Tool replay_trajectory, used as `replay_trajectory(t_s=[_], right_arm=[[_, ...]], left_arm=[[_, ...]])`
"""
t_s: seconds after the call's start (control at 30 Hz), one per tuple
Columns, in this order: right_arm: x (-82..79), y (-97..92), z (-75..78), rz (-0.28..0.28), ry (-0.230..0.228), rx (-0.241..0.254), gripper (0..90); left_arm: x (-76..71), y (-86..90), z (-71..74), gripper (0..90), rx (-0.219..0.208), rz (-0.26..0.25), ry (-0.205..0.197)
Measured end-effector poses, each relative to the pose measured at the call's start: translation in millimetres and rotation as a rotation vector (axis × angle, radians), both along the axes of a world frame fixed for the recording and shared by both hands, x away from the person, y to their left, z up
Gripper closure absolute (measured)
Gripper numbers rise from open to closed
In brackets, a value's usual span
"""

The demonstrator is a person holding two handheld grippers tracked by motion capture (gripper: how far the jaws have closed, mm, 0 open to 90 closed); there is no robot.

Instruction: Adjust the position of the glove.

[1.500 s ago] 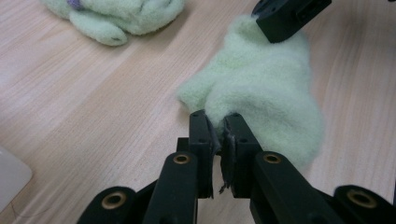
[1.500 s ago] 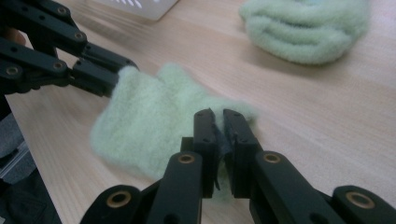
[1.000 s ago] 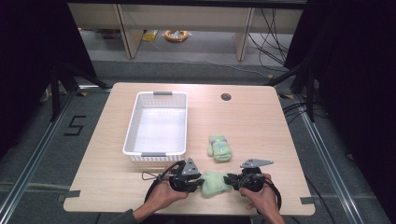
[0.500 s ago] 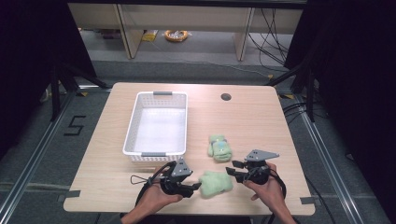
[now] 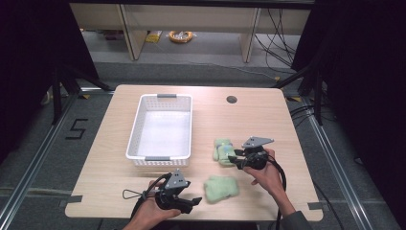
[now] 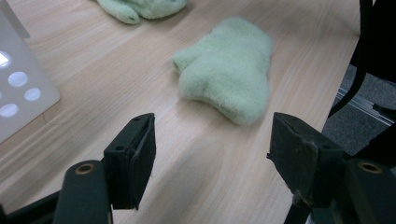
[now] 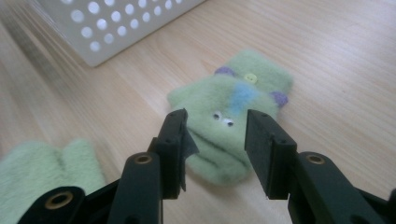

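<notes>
While both claws hang just above the tabletop (image 5: 119, 191), the stock reads as follows. Item one: plain green mitten (image 5: 221, 188), fleecy, lying flat near the front edge, between the two hands; seen again in the left gripper view (image 6: 227, 70), ahead of the jaws and apart from them. Item two: green mitten with a face (image 5: 223, 150), bearing small eyes, a blue patch, a yellow button and purple spots; it lies just right of the white basket (image 5: 143, 148) and beyond item one; in the right gripper view (image 7: 233, 116) it sits directly ahead of the jaws. Left claw (image 5: 190, 203): jaws have just been opening, now wide apart, nothing between them. Right claw (image 5: 234, 159): jaws have been narrowing a little, parted, poised at the faced mitten's near edge; whether the pads touch the fleece cannot be told. Handling, by judgement: both mittens light, soft, limp, not fragile; they will sag and fold when lifted; best pinched through a thick bunch of pile near an edge or cuff; the button is a poor hold.
</notes>
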State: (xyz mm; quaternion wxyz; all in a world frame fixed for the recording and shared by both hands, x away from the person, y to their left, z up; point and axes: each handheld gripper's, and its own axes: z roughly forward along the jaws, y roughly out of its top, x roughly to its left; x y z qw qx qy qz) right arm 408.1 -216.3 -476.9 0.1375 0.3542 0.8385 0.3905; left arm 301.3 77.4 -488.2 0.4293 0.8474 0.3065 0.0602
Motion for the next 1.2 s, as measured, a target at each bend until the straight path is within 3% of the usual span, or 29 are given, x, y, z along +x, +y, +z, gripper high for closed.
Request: replay_trajectory(t_s=[0.07,0.1,0.17,0.2,0.23,0.27,0.33,0.37,0.4,0.43,0.5,0.57,0.63,0.67,0.7,0.73,0.77,0.8,0.83,0.87,0.9,0.93,1.03,1.07,1.1,1.13,1.17,1.2], right_arm=[[7.1,1.3,-1.9,0.014,0.008,-0.026,59.3],[9.6,3.7,-4.2,-0.002,0.012,-0.008,59.3],[14.0,4.3,-4.5,0.013,0.034,-0.036,59.3],[16.1,6.5,-7.1,0.002,0.029,-0.014,59.2],[18.5,7.5,-8.8,0.007,0.021,-0.012,59.2],[20.5,7.9,-8.9,0.015,0.030,-0.024,59.3],[23.2,7.2,-9.4,0.032,0.031,-0.047,59.4],[23.7,8.6,-12.0,0.025,0.018,-0.024,59.4],[23.4,8.4,-11.1,0.028,0.040,-0.023,59.5],[24.0,8.1,-12.1,0.030,0.037,-0.029,59.4],[24.4,5.9,-11.9,0.035,0.053,-0.055,59.3],[24.7,6.3,-14.2,0.029,0.060,-0.037,58.9],[25.2,5.8,-14.7,0.044,0.077,-0.058,58.3],[26.1,6.6,-18.1,0.046,0.061,-0.056,57.9],[25.9,6.4,-17.1,0.042,0.090,-0.069,57.9],[27.3,6.8,-20.4,0.041,0.072,-0.057,57.9],[27.8,6.2,-19.4,0.047,0.099,-0.069,59.0],[27.8,6.2,-19.4,0.047,0.099,-0.069,59.0],[28.6,7.2,-22.5,0.046,0.072,-0.065,59.3],[28.1,7.9,-21.3,0.051,0.090,-0.085,59.8],[28.5,8.9,-23.5,0.051,0.074,-0.079,60.2],[29.1,9.3,-24.4,0.058,0.068,-0.083,61.1],[28.0,8.1,-24.1,0.047,0.085,-0.091,70.4],[28.0,8.1,-24.1,0.047,0.085,-0.091,70.4],[28.0,8.4,-26.0,0.032,0.073,-0.075,73.9],[27.2,7.7,-25.5,0.016,0.089,-0.054,78.1],[27.0,5.9,-24.1,0.017,0.101,-0.062,79.9],[26.8,5.5,-24.8,0.005,0.097,-0.052,81.3]], left_arm=[[-1.1,0.4,-0.9,31.0,-0.013,0.012,-0.012],[0.3,2.8,-0.3,30.7,0.015,-0.010,-0.021],[-0.8,2.7,-2.5,30.2,-0.008,0.020,-0.001],[0.3,5.4,-2.3,29.9,0.016,0.001,-0.010],[-1.2,4.3,-4.1,29.6,-0.012,0.028,0.006],[-0.2,6.2,-3.8,29.5,0.013,0.015,-0.008],[-1.4,6.5,-5.0,29.3,0.003,0.016,-0.004],[-3.3,5.7,-5.9,29.2,-0.012,0.026,0.017],[-3.7,5.5,-6.5,29.2,-0.013,0.027,0.013],[-2.4,7.6,-5.9,29.1,0.016,-0.004,-0.003],[-3.1,7.4,-6.1,29.1,0.019,-0.006,0.001],[-4.2,5.7,-7.2,29.1,0.004,0.014,0.009],[-4.7,4.7,-8.2,29.1,-0.010,0.022,0.019],[-3.5,5.5,-8.5,29.1,0.007,0.018,0.013],[-2.7,7.4,-7.1,29.1,0.023,-0.010,0.003],[-3.2,6.9,-7.4,29.1,0.016,0.001,0.007],[-3.1,7.1,-7.5,29.1,0.015,0.003,0.009],[-3.5,5.9,-8.2,29.1,-0.002,0.017,0.012],[-3.3,6.0,-8.2,29.1,-0.001,0.016,0.011],[-3.2,6.1,-8.1,29.1,0.003,0.014,0.009],[-2.5,6.2,-8.5,29.1,0.007,0.008,0.006],[-2.0,7.2,-8.1,29.1,0.027,0.001,0.004],[-3.0,5.8,-8.6,29.1,0.006,0.006,0.010],[-2.1,7.0,-8.2,29.1,0.026,0.000,0.003],[-1.8,7.3,-8.1,29.1,0.029,-0.001,0.000],[-1.4,7.5,-8.1,29.1,0.031,-0.005,-0.002],[-2.4,5.7,-8.8,29.1,0.000,0.010,0.004],[-2.3,5.8,-8.9,29.1,0.000,0.011,0.003]])
